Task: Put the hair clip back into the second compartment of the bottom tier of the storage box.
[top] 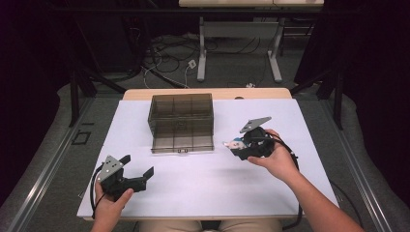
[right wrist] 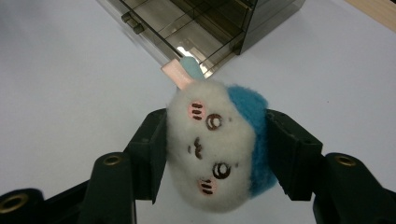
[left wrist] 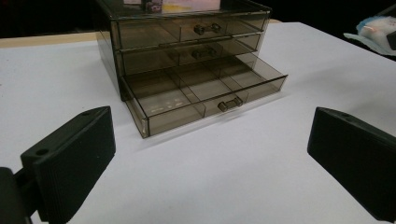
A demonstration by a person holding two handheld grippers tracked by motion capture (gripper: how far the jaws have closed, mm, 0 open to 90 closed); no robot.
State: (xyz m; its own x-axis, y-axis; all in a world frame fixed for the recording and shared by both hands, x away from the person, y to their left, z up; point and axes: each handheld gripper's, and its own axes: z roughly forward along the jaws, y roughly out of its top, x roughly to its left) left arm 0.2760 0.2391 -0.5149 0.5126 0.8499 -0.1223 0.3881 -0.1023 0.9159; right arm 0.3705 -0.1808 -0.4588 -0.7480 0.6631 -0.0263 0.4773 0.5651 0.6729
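Plush toy [right wrist: 219,149] sits clamped between right gripper [right wrist: 215,154] jaws.

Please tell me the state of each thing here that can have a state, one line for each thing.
Bottom drawer: pulled out, empty.
Middle drawer: closed.
Top drawer: closed.
Plush toy: gripped, held off the table.
Left gripper: open, empty.
Right gripper: shut on the plush toy.

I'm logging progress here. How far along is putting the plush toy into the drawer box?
Done: the bottom drawer of the drawer box stands pulled out. In hand: the right tool grips the plush toy beside the box. Left: dropping it in and closing; the left tool is open.
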